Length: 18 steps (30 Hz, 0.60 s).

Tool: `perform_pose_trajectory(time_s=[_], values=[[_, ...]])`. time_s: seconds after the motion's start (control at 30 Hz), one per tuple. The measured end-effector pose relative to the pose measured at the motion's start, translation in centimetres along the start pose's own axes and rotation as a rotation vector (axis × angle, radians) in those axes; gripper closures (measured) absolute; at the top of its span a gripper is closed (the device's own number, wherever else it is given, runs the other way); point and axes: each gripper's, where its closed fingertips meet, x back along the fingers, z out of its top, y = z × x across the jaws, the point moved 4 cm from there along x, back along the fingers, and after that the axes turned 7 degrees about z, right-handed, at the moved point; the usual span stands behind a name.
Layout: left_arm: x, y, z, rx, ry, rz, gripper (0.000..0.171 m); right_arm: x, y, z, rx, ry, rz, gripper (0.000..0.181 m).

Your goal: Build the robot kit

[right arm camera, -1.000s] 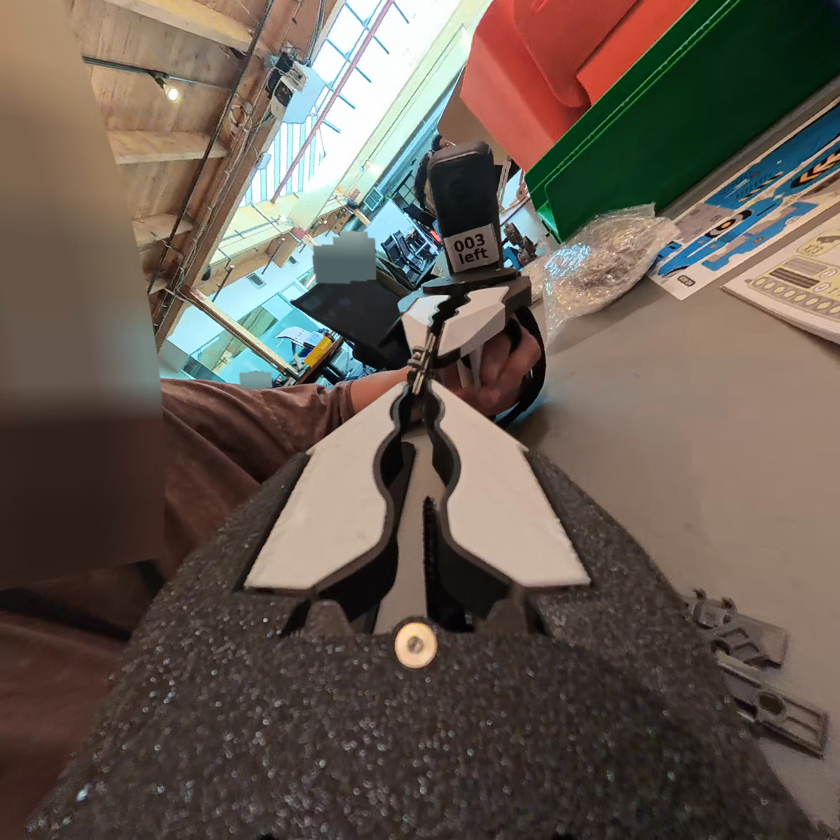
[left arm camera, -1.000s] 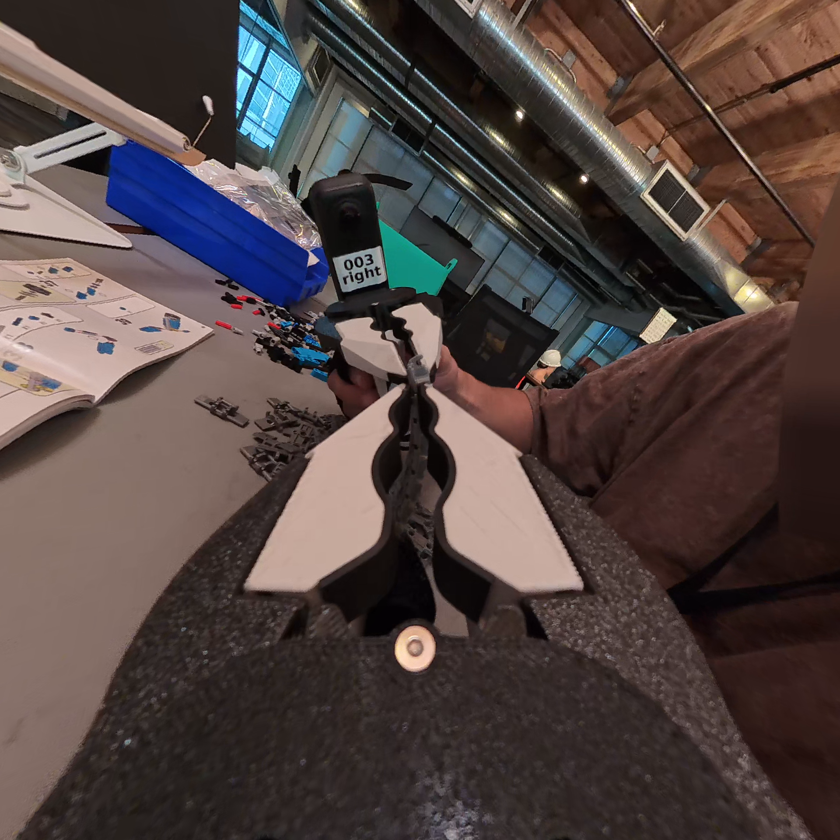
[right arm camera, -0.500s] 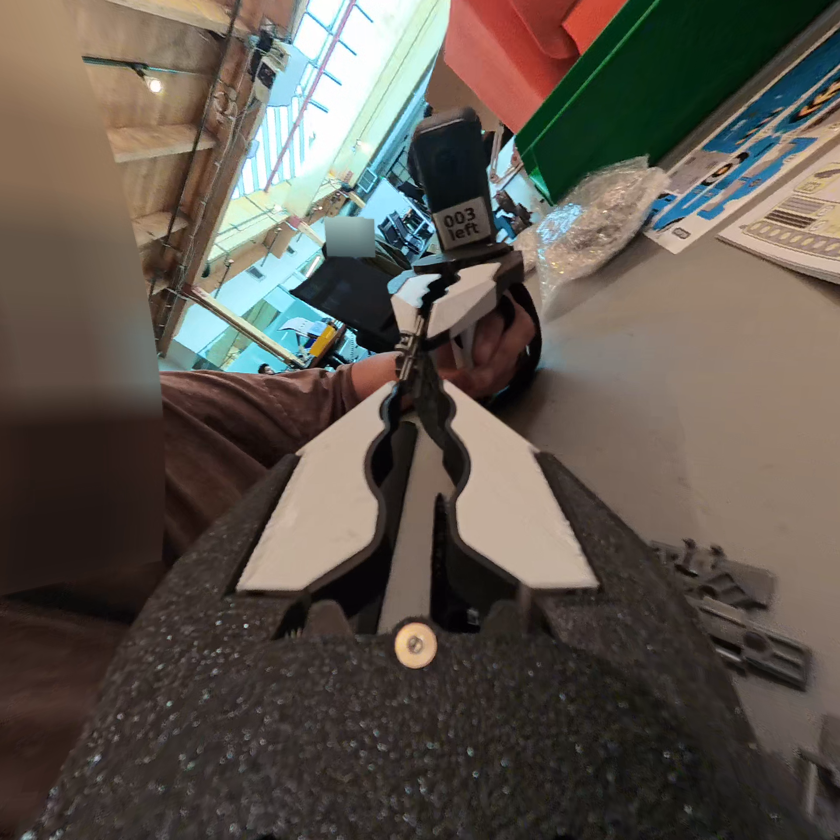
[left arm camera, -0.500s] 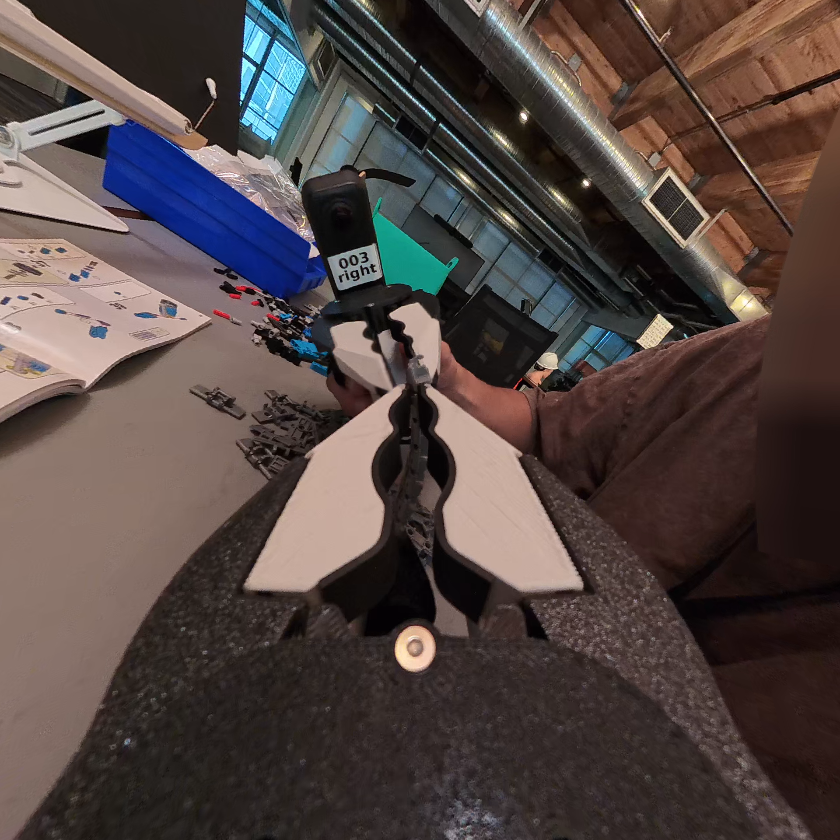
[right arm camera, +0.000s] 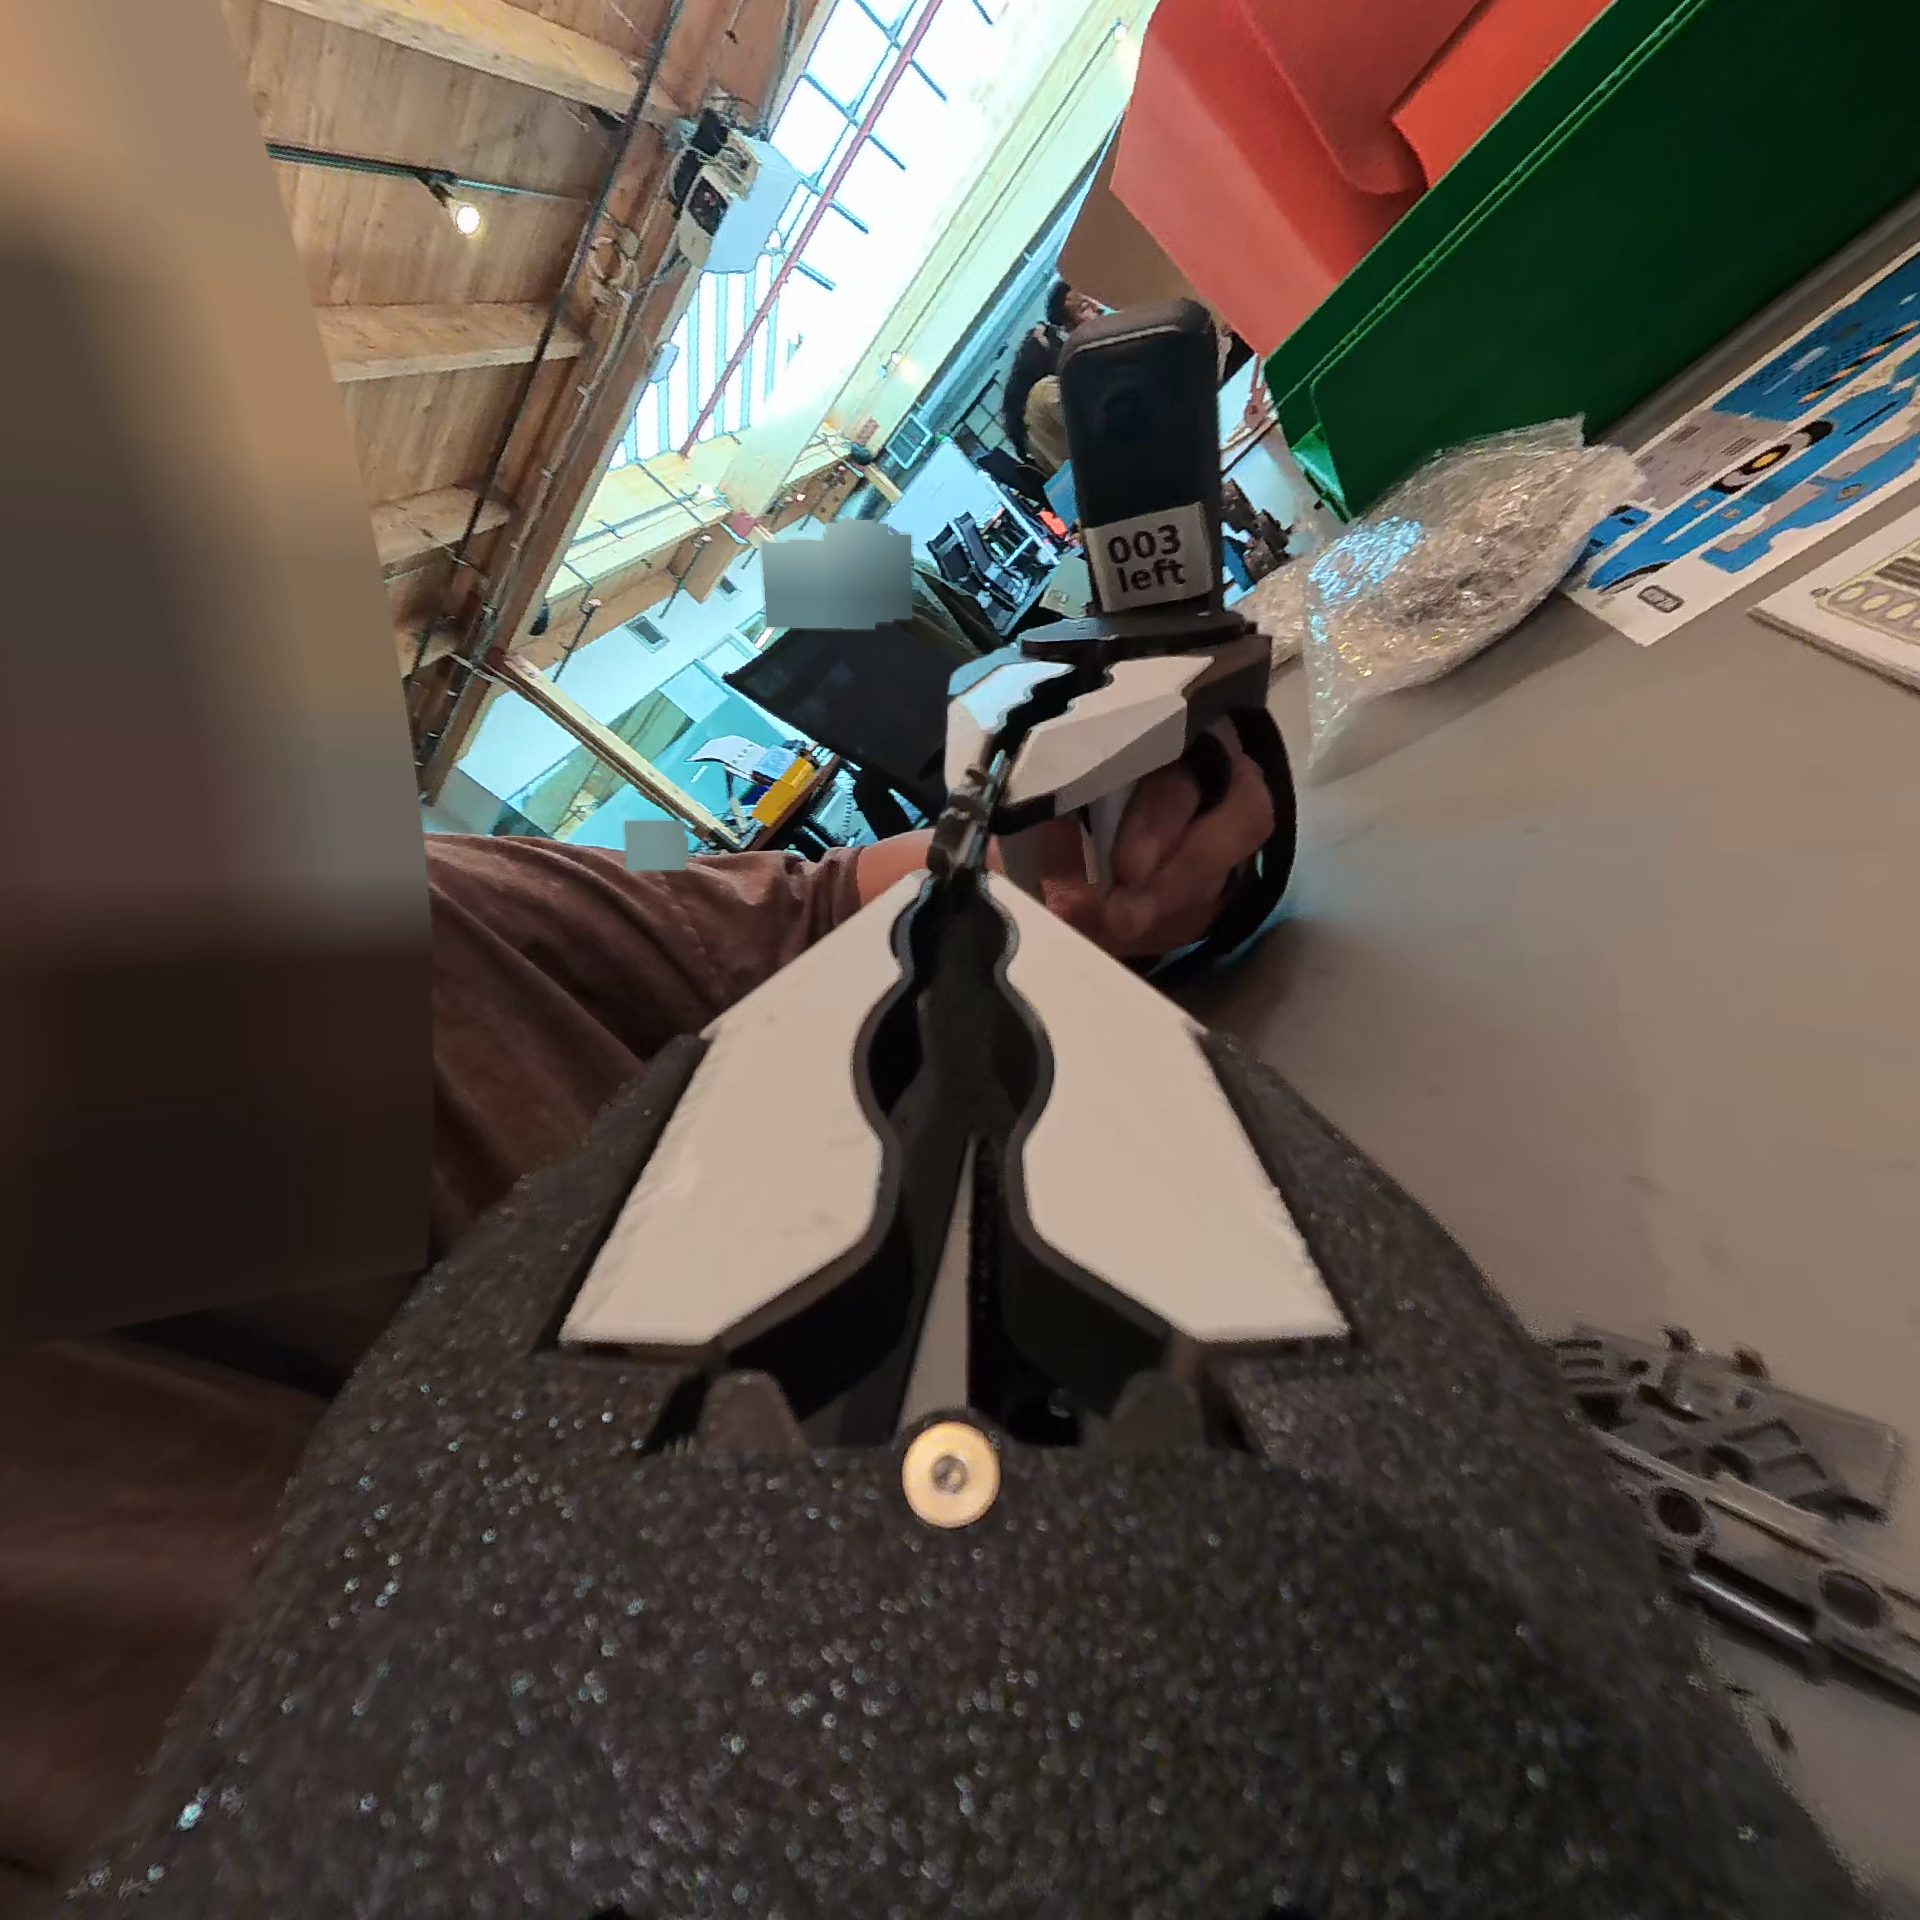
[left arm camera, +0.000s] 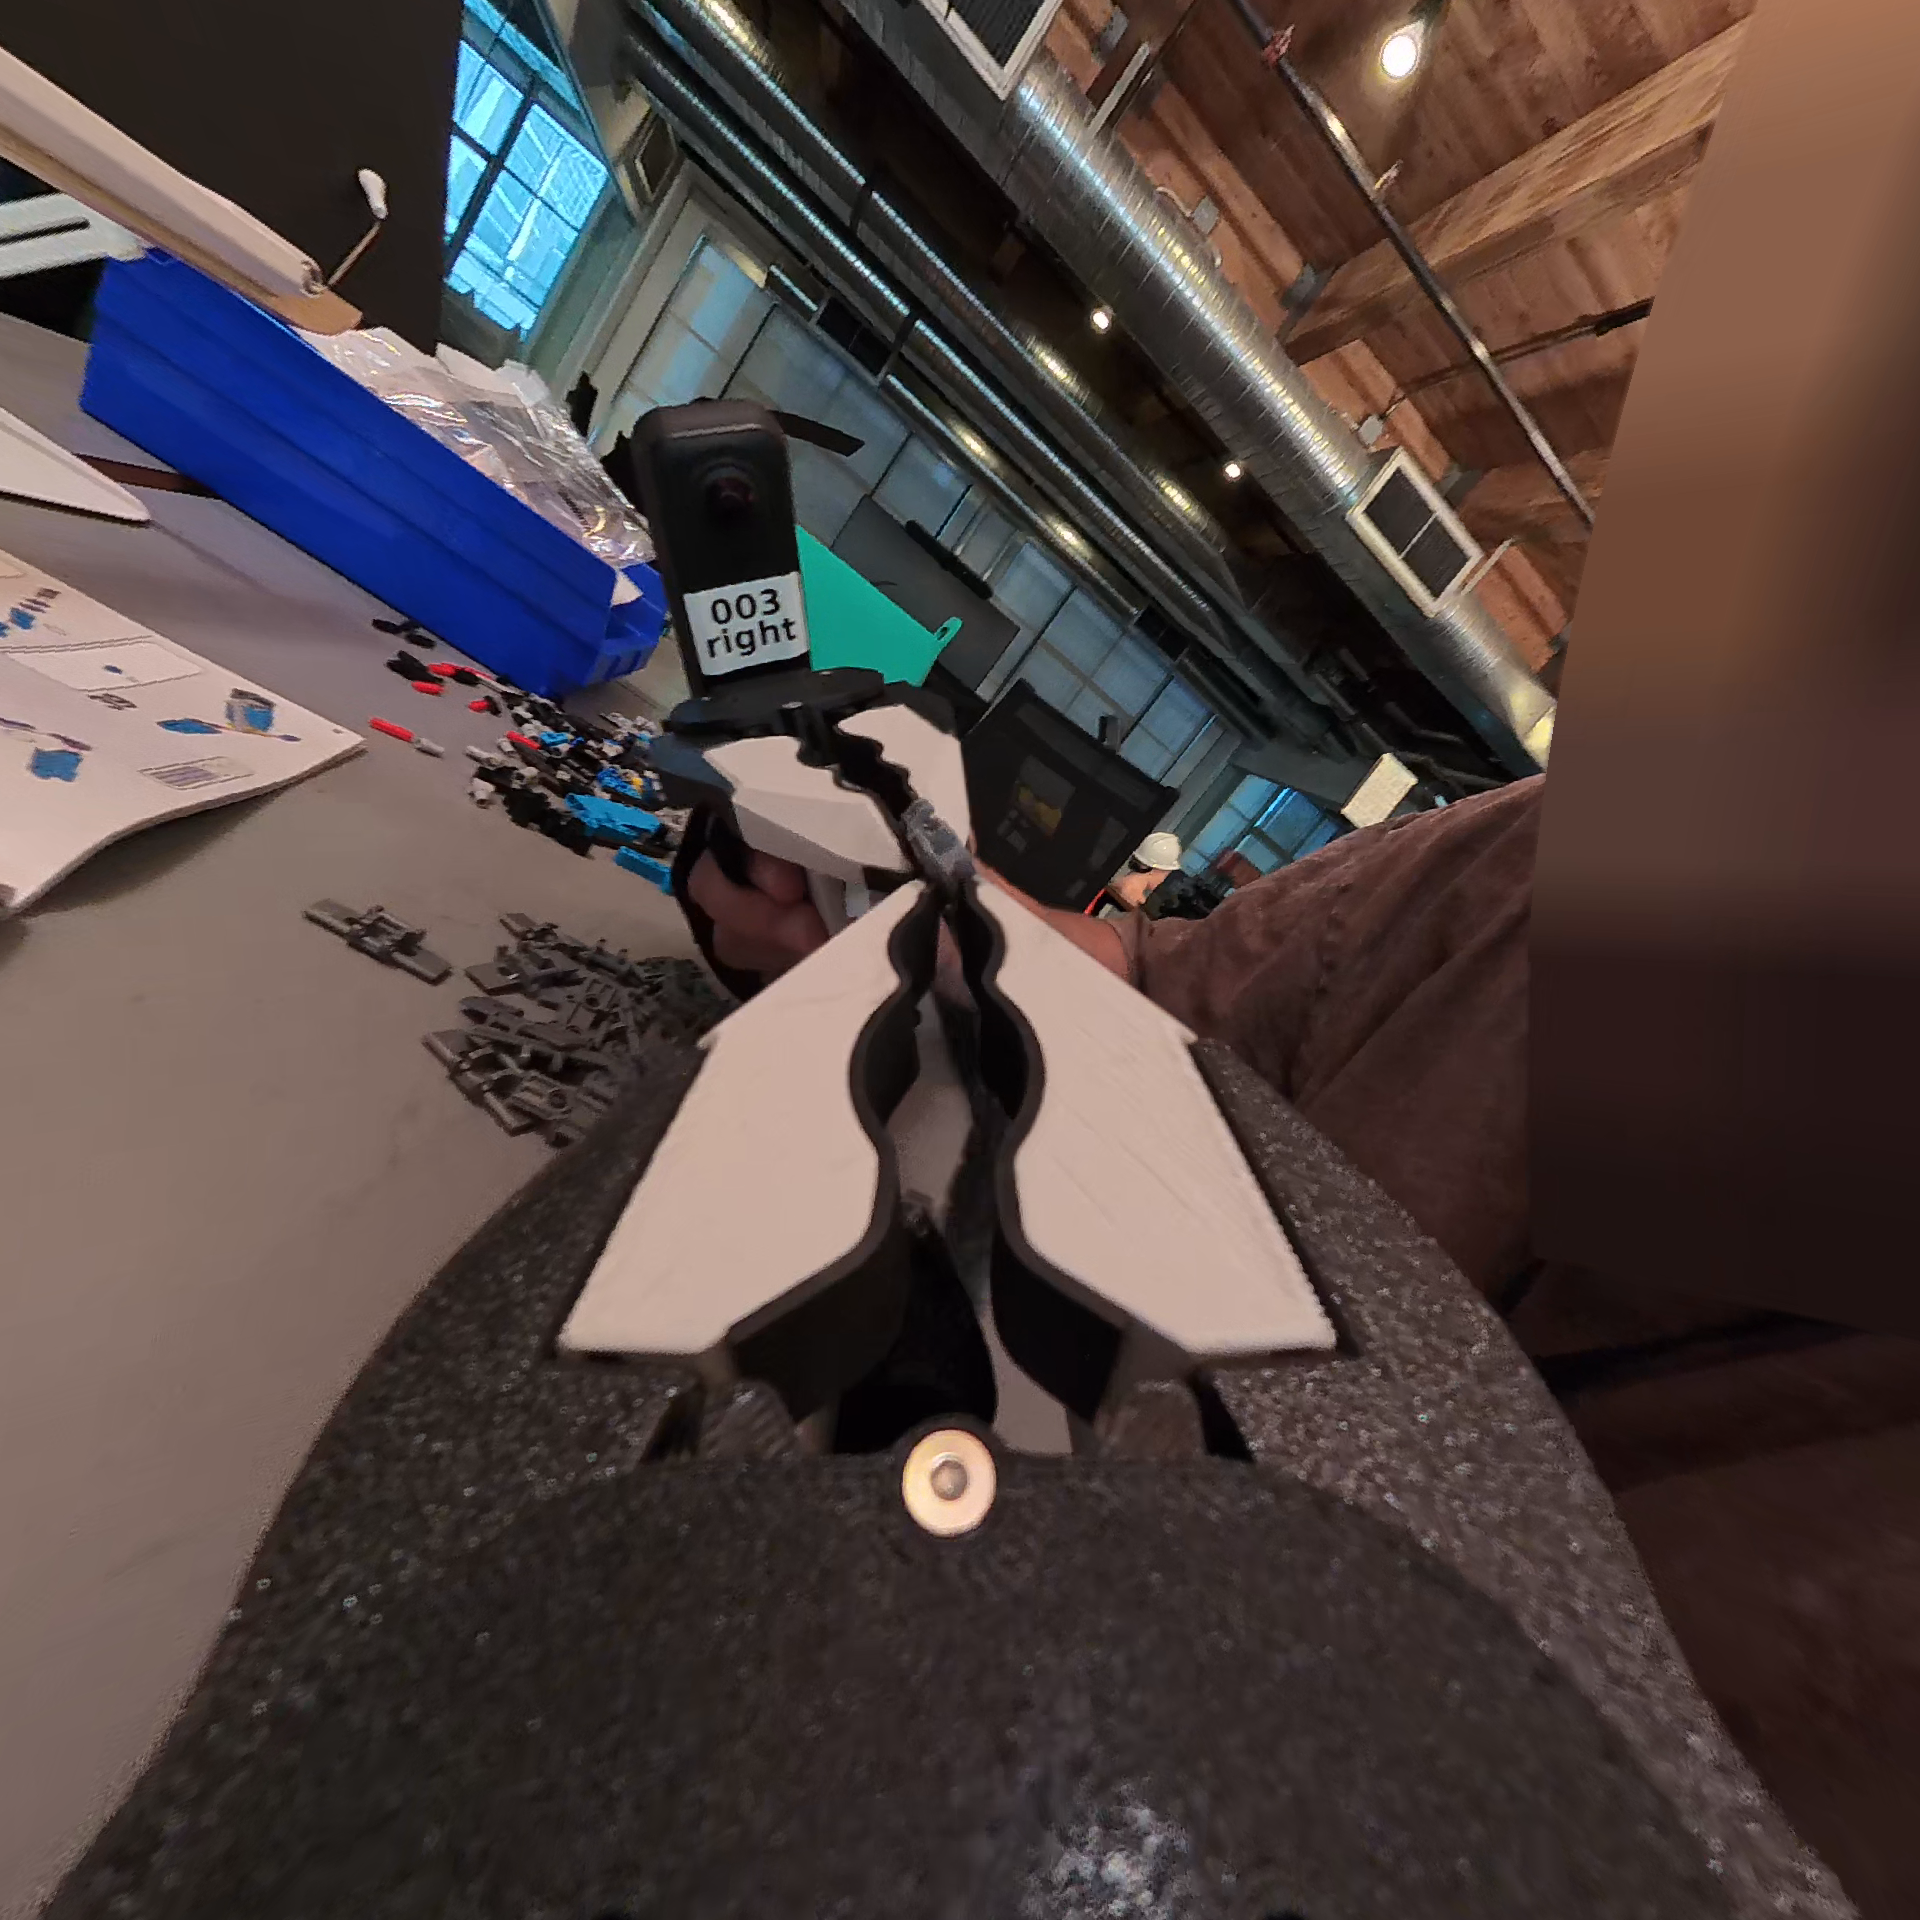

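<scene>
My two grippers meet tip to tip above the grey table (left arm camera: 187, 1195), in front of a person's brown sleeve (left arm camera: 1351, 987). My left gripper (left arm camera: 940, 899) is shut, its tips pinching a small grey toy-brick part (left arm camera: 932, 831). My right gripper (left arm camera: 920, 821) faces it at an angle and is shut on the same small part. In the right wrist view, my right gripper (right arm camera: 951, 883) grips the dark grey part (right arm camera: 961, 821), which reaches up into the tips of my left gripper (right arm camera: 987, 769). A hand holds each gripper's handle. The part's shape is mostly hidden by the fingertips.
A pile of grey parts (left arm camera: 551, 1039) lies to the left, with small blue, black and red parts (left arm camera: 561, 769) behind it. Farther left are an open booklet (left arm camera: 156, 727) and a blue bin (left arm camera: 343, 468). The right wrist view shows a green bin (right arm camera: 1558, 291), a plastic bag (right arm camera: 1455, 561) and grey parts (right arm camera: 1745, 1496). My left and right fingertips are right by each other.
Both grippers stay shut and tip to tip on the small part. They have turned against each other, so each now sees the other at an angle instead of head-on.
</scene>
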Motion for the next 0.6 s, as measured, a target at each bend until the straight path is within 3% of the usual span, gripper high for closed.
perform_pose_trajectory(time_s=[0.27, 0.5, 0.6], values=[[-0.4, 1.7, 0.1, 0.135, 0.045, -0.170, 0.168, -0.6, -1.5, -0.2, -0.047, -0.014, 0.110, 0.180], [-0.5, 0.3, 0.1, 0.012, 0.016, 0.013, 0.165, 0.4, -0.7, 0.4, 0.138, -0.101, -0.132, 0.180], [-0.5, -0.4, 0.0, 0.001, 0.012, 0.068, 0.152, 0.5, -0.1, 0.2, 0.172, -0.130, -0.208, 0.180]])
